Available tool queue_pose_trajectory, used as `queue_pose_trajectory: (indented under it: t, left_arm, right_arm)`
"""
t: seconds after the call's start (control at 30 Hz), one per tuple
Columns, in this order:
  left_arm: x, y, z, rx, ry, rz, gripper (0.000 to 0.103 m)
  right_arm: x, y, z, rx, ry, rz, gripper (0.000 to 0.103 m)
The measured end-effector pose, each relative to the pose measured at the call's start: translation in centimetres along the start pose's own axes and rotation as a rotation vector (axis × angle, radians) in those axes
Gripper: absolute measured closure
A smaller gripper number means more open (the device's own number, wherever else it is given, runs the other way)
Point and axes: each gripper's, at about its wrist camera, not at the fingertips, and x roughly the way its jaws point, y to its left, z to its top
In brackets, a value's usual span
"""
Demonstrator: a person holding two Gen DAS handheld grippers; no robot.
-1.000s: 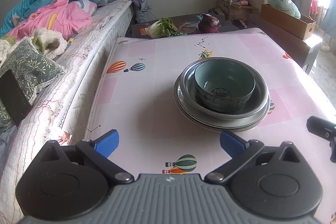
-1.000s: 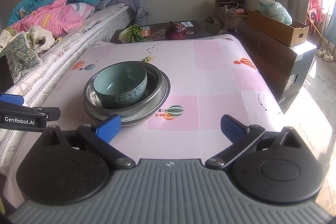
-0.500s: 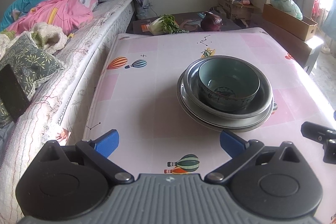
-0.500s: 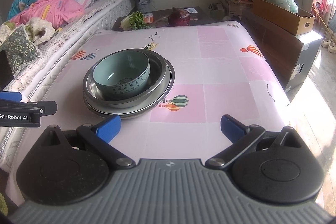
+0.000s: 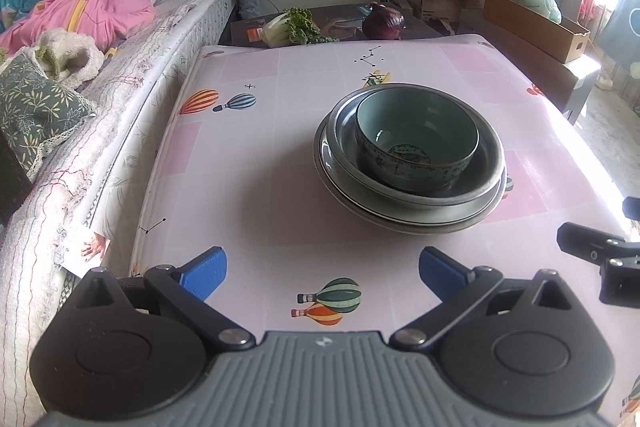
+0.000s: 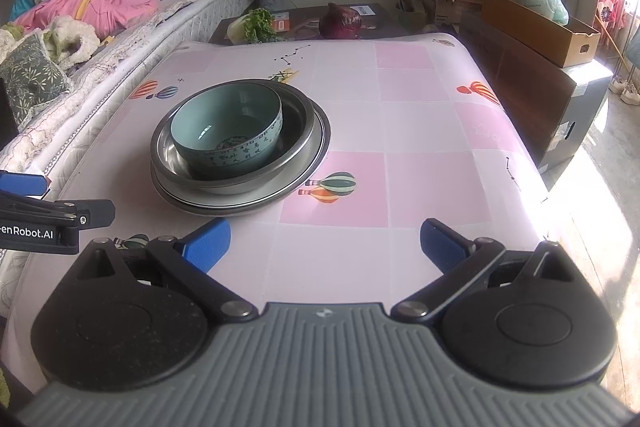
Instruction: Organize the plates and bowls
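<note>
Ceramic bowl (image 5: 416, 143) nested in steel bowl (image 5: 416, 183), both on steel plate (image 5: 404, 215); stack on table (image 5: 280, 155), 1 o'clock in left view, 11 o'clock in right view. Left gripper (image 5: 322, 269) wide, empty, near edge. Right gripper (image 6: 325, 247) wide, empty. Stack looks finished, judged. If lifting: grip rim squarely at 6 o'clock, raise straight; glazed ceramic likely slips on steel.

A pink balloon-print table (image 5: 280, 163) carries 1 steel plate (image 5: 404, 217).
</note>
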Motion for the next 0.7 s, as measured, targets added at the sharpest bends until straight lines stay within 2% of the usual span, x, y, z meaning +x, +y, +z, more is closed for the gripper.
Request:
queue_pose_trajectory:
  t: [0.7]
  left_arm:
    - [-0.8,0.49,-0.21,0.013,-0.013,0.006,0.0]
  right_arm:
    - [-0.73,0.69,0.16,-0.028,-0.012,-0.02,0.001]
